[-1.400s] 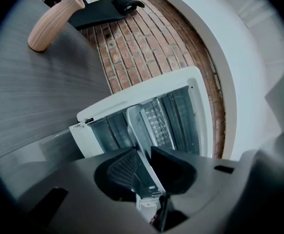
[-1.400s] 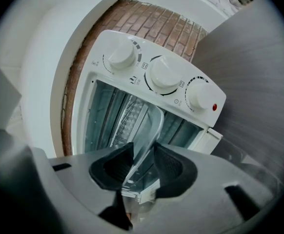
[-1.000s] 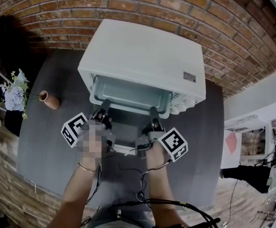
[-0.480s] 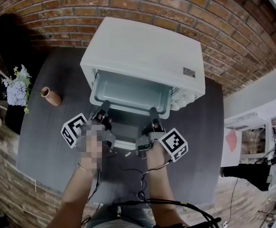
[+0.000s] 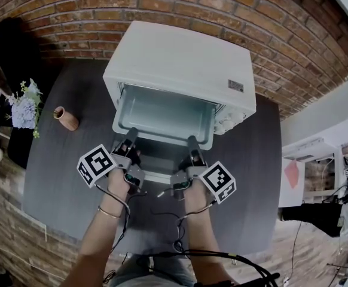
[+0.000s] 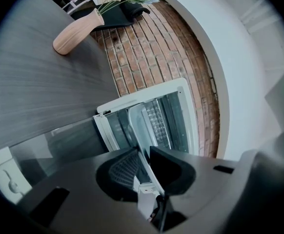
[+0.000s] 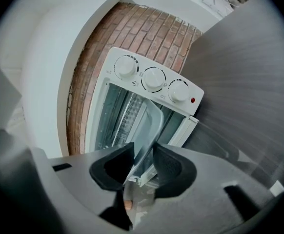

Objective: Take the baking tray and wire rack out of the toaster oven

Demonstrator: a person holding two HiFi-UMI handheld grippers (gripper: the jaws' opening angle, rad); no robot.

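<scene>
Baking tray (image 6: 147, 123): thin sheet metal, so probably light and stiff. The smooth rim is likely slippery. Best taken at the front lip, one hold toward each end, and kept level.

Left gripper (image 6: 143, 152) is pinching the lip, and right gripper (image 7: 143, 151) is pinching it too.

Tray reaches from the jaws back into the toaster oven (image 5: 180, 64), above the dropped door (image 6: 73, 145). Wire rack not clearly made out.
</scene>
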